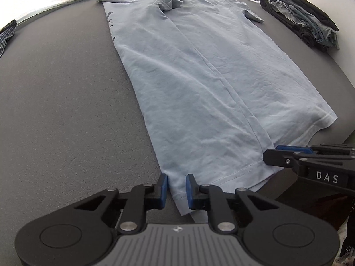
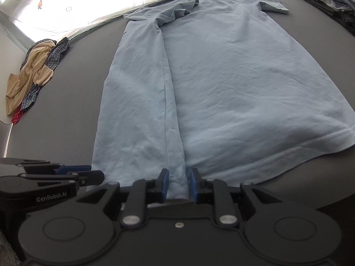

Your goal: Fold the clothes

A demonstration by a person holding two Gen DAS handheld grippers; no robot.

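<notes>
Tee (image 1: pixel 199 77) lying flat w/ left side folded in, right side not; both grippers, left (image 1: pixel 176 188) & right (image 2: pixel 177 185), sitting part-open, fingers straddling hem, not clamping.

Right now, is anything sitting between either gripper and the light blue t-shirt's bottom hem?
Nothing visible. The left gripper and right gripper each straddle the hem of the light blue t-shirt with open jaws. The dark folded clothes stack and the crumpled tan and plaid pile lie well aside.
</notes>
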